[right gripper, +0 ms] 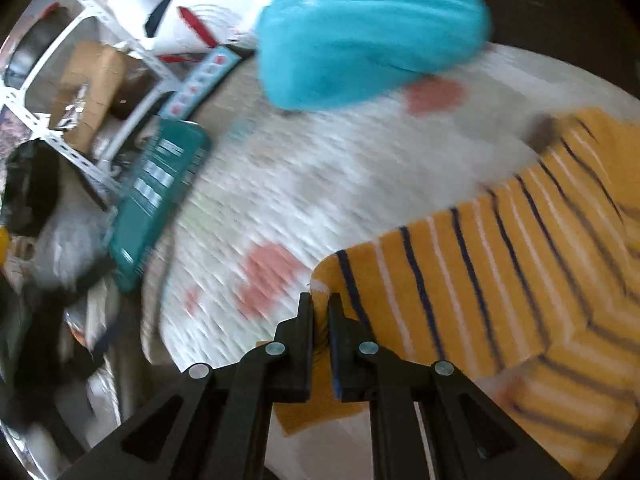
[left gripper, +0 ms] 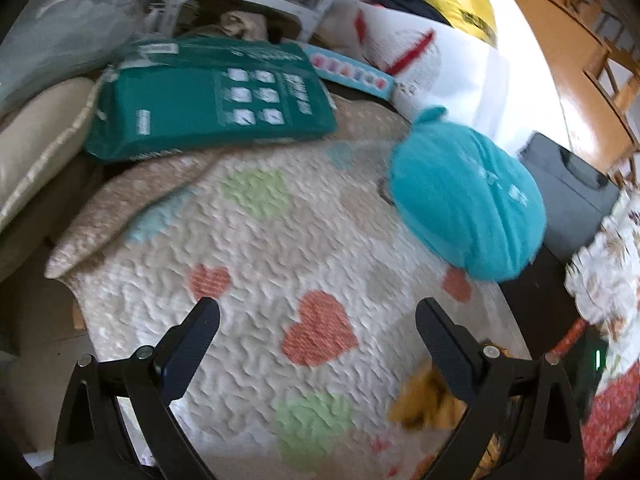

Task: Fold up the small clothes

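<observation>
Two grippers in play, only one loaded. Our right gripper (right gripper: 320, 300) has its jaws clenched on a corner of the yellow striped garment (right gripper: 500, 264) — the hem edge is pinched right between the tips. Our left gripper (left gripper: 318, 312) is released, jaws spread wide, hanging over the heart-print quilt (left gripper: 256, 240) with nothing between them.

Where the work is: the garment lies on the quilt at the near right. In the right wrist view it already looks doubled — one striped layer sits over another along the right side — and the corner we hold appears lifted off the quilt. In the left wrist view only a blurred yellow patch (left gripper: 424, 400) shows, just beside the left gripper's right-hand finger. A teal bundle (left gripper: 464, 200) sits farther back on the quilt, apart from the garment; whether it is folded clothing we cannot tell. A green package (left gripper: 208, 96) lies at the quilt's far left edge.

Our read: mid-fold, carrying a corner across. Both views are motion-blurred, so alignment is hard to judge.

Next move calls for:
- lay the held corner onto the opposite edge, stripes lined up
- left gripper comes in to pin or take the other corner — the cloth will likely skew on a one-point pull
- release only once the layer lies flat
</observation>
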Motion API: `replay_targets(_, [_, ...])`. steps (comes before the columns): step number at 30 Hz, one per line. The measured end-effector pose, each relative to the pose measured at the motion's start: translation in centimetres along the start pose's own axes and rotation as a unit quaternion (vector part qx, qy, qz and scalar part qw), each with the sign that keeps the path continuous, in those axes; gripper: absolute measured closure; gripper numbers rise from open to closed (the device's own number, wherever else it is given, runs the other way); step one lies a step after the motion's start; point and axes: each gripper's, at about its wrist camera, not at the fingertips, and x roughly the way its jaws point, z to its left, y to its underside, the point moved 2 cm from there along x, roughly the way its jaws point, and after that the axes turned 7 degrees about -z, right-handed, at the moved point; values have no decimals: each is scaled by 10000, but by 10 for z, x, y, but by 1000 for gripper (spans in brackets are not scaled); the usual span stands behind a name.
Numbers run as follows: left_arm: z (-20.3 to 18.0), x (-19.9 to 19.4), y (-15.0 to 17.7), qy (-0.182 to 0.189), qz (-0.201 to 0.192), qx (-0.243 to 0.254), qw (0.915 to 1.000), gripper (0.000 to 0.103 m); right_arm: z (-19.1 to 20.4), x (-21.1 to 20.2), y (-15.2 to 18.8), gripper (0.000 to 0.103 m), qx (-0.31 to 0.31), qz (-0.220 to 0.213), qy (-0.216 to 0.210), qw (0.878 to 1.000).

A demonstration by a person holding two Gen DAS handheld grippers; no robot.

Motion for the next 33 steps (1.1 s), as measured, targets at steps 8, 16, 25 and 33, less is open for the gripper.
replay_targets(8, [3,5,-3,-146,-40,66,9999,5,53,83,-30,85,-537,347,-42,9979])
replay_targets(16, [-52,4,39,512,281,1101,9922,5,-43,-62,13,52,-402,-265,742,9961])
replay_targets(25, [-101,8,177,1663,2305,1723,9432,5,-252,-311,196,51,1869,-730,2398,9499])
replay_targets(33, [-102,-36,267,1624,2708,2912,9030,5,-284,-343,294,47,2806,-884,2100,9324])
